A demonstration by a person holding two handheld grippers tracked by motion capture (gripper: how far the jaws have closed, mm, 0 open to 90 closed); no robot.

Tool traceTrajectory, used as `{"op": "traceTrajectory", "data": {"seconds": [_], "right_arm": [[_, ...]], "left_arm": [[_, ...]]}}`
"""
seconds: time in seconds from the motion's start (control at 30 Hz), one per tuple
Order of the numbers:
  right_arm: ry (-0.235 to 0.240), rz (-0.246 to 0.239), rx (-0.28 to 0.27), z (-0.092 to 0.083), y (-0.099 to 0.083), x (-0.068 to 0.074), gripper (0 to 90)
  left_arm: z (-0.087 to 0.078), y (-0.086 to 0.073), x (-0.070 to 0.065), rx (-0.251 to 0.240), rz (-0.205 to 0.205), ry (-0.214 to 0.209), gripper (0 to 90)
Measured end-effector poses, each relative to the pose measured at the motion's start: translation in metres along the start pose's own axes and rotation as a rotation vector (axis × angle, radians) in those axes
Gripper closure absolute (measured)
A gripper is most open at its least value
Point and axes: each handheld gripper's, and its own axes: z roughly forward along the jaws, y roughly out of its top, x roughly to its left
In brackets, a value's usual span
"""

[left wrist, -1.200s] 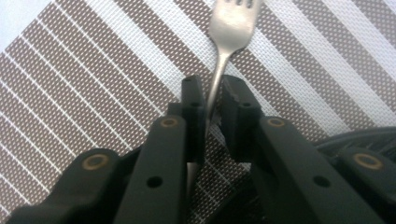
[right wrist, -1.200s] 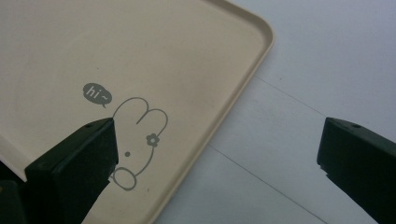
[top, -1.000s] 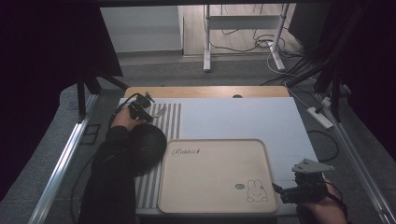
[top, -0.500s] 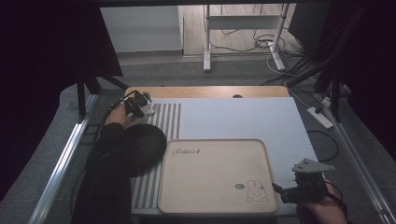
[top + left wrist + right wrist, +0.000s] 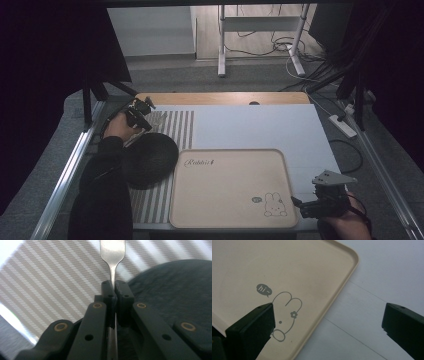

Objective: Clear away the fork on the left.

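My left gripper (image 5: 141,114) hovers over the far left of the striped placemat (image 5: 176,126), past the dark round plate (image 5: 150,160). Its jaws are shut on the thin neck of a metal utensil (image 5: 113,255), whose wider end runs out of the top of the left gripper view. That view has the placemat (image 5: 50,277) below on the left and the plate (image 5: 175,290) on the right. My right gripper (image 5: 306,206) stands open at the front right corner of the beige rabbit tray (image 5: 227,165). One jaw is over the tray (image 5: 287,265), the other over the white table, with nothing held.
A white mat (image 5: 260,125) covers the table behind the tray. A power strip (image 5: 343,125) lies off the right edge, with cables beyond. Metal rails run along both sides, and a stand's legs (image 5: 220,60) rise behind the table.
The left hand has moved away from me toward the far left and a little up, still gripping the utensil. The right gripper has stayed where it was.
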Motion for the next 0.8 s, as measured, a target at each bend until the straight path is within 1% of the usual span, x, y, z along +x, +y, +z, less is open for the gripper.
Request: {"op": "traceTrajectory", "data": {"seconds": [0.17, 0.23, 0.33, 0.37, 0.4, 0.47, 0.53, 0.57, 0.63, 0.73, 0.8], "right_arm": [[-0.001, 0.002, 0.0, 0.0, 0.0, 0.0, 0.0], [-0.001, 0.003, -0.001, 0.0, 0.0, 0.0, 0.0], [-0.001, 0.002, 0.0, 0.0, 0.0, 0.0, 0.0], [-0.001, 0.002, 0.001, 0.0, 0.0, 0.0, 0.0], [-0.001, 0.003, 0.001, 0.0, 0.0, 0.0, 0.0], [-0.001, 0.003, 0.001, 0.0, 0.0, 0.0, 0.0], [0.0, 0.003, 0.0, 0.0, 0.0, 0.0, 0.0], [0.0, 0.002, 0.0, 0.0, 0.0, 0.0, 0.0], [0.0, 0.002, 0.001, 0.0, 0.0, -0.001, 0.0], [0.0, 0.003, 0.001, 0.0, 0.0, -0.001, 0.0], [0.0, 0.002, 0.001, 0.0, 0.0, 0.0, 0.0]], "left_arm": [[0.0, -0.007, -0.01, -0.04, -0.023, -0.045, 86.2], [0.001, -0.009, -0.014, -0.046, -0.029, -0.064, 86.1], [0.004, -0.012, -0.021, -0.041, -0.021, -0.075, 86.2], [0.004, -0.012, -0.024, -0.04, -0.023, -0.074, 86.2], [0.005, -0.013, -0.026, -0.044, -0.019, -0.079, 86.2], [0.006, -0.015, -0.031, -0.048, -0.025, -0.096, 86.2], [0.007, -0.016, -0.036, -0.044, -0.008, -0.095, 86.2], [0.007, -0.017, -0.039, -0.038, -0.004, -0.099, 86.2], [0.006, -0.017, -0.045, -0.033, 0.002, -0.089, 86.2], [0.005, -0.018, -0.052, -0.038, 0.004, -0.094, 86.2], [0.004, -0.02, -0.058, -0.034, 0.012, -0.086, 86.2]]}}
